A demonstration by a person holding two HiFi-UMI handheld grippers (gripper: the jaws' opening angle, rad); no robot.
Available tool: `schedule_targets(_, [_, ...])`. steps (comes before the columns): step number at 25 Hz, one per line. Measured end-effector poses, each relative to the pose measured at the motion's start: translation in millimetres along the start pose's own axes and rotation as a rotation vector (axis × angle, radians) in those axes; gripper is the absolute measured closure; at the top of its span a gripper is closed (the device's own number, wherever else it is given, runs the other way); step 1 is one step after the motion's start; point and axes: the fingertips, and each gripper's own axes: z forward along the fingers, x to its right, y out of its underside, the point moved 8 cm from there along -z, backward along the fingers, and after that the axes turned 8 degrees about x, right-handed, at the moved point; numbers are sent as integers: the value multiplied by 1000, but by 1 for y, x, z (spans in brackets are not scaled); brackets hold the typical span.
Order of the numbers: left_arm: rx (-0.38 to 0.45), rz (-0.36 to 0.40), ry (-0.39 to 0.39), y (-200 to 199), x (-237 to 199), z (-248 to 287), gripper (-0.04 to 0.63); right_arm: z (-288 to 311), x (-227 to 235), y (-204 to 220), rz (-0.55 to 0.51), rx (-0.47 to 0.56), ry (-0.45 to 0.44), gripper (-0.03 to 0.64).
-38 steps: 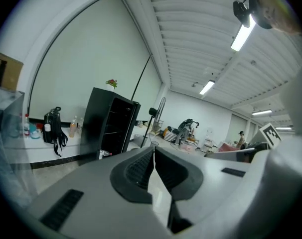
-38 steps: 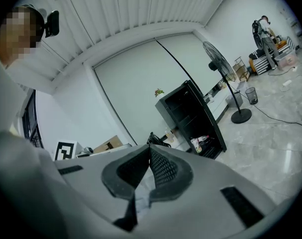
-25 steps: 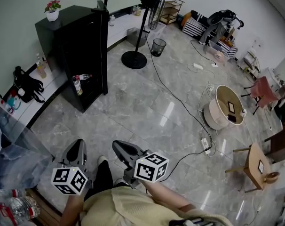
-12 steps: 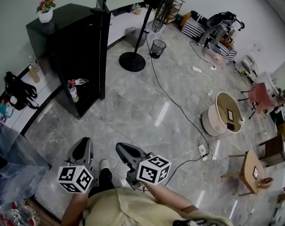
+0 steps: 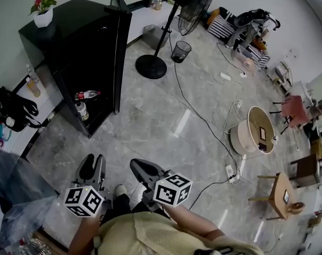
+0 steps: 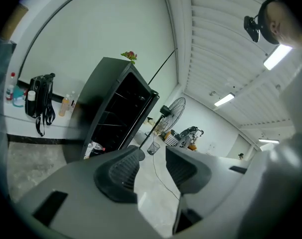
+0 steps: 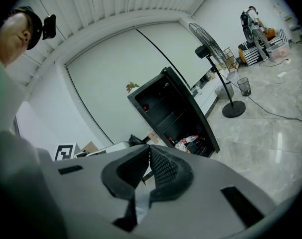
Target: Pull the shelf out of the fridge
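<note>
A black fridge (image 5: 70,33) stands at the upper left with its door (image 5: 121,49) swung open. Inside are dark shelves (image 7: 170,117), and bottles (image 5: 86,95) lie on the lower level. Both grippers hang low in the head view, well short of the fridge and touching nothing. My left gripper (image 5: 93,163) has its jaws opening, with only floor seen between them (image 6: 153,156). My right gripper (image 5: 135,167) is shut and empty, pads together (image 7: 147,151).
A potted flower (image 5: 41,9) sits on the fridge top. A standing fan (image 5: 192,1) with a round base (image 5: 150,67) and a mesh bin (image 5: 180,51) stand right of the door. A cable (image 5: 203,121) crosses the floor toward a round white tub (image 5: 251,125). A black bag (image 5: 12,108) lies left.
The left gripper's jaws have parted from shut to open. The fridge has come slightly nearer and lower in the head view. The right gripper stays shut.
</note>
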Motion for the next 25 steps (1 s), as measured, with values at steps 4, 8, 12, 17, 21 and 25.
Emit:
schedule_targets(4, [5,-87,-14,-1,-20,30,445,21,14,-6,-8,-16,20,600])
schedule_targets(8, [-23,-110,-22,12,-23,58,445,29,42,-15,11,-26,53,600])
schedule_targets(12, [-10,-223,-58,14,-27,96,445,51,69,-33,30,-27,38,600])
schedule_targets(17, [129,-299,-190,10,-31,138,445,82,105,-66,22,-66,-27,600])
schedule_targets(21, [211,-288,-272,7,-28,178,445,100,138,-97,2,-92,-70,600])
schedule_targets(25, [237,-277,-332,11,-23,211,445,114,171,-116,17,-125,-97,600])
